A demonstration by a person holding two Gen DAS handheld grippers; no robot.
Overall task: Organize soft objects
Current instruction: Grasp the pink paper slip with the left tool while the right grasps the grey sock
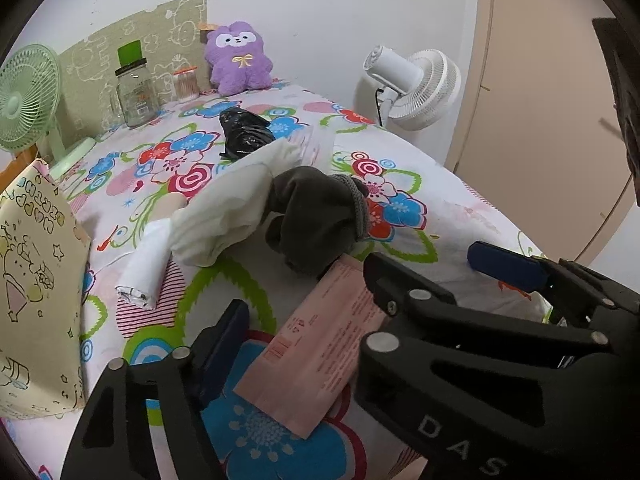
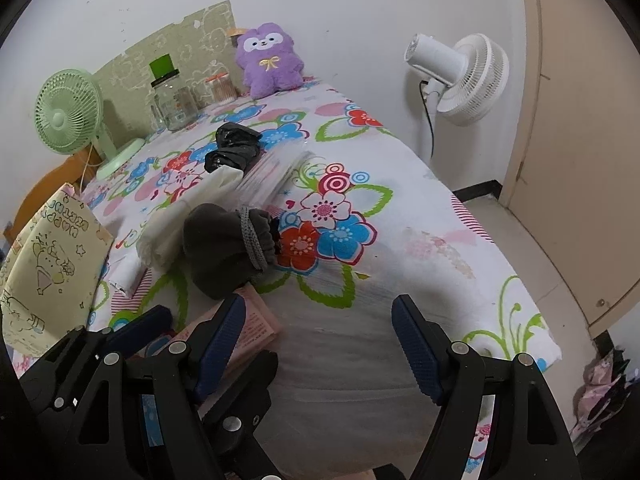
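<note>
On the flowered sheet (image 1: 440, 208) lie a dark grey cloth bundle (image 1: 316, 220) (image 2: 224, 252), a white cloth (image 1: 228, 212) (image 2: 176, 228), a small white roll (image 1: 144, 268), a crumpled black bag (image 1: 246, 132) (image 2: 232, 148) and a pink paper packet (image 1: 316, 356). A purple plush (image 1: 238, 58) (image 2: 268, 60) sits at the far wall. My left gripper (image 1: 360, 320) is open over the pink packet, just short of the grey bundle. My right gripper (image 2: 320, 336) is open and empty above the sheet, right of the left gripper (image 2: 132, 344).
A green fan (image 1: 28, 100) (image 2: 68, 112), a glass jar (image 1: 136, 96) (image 2: 176, 100) and a small container (image 1: 186, 84) stand at the back left. A white fan (image 1: 416, 84) (image 2: 460, 76) stands right of the bed. A yellow patterned cloth (image 1: 36, 280) (image 2: 48, 264) hangs at the left.
</note>
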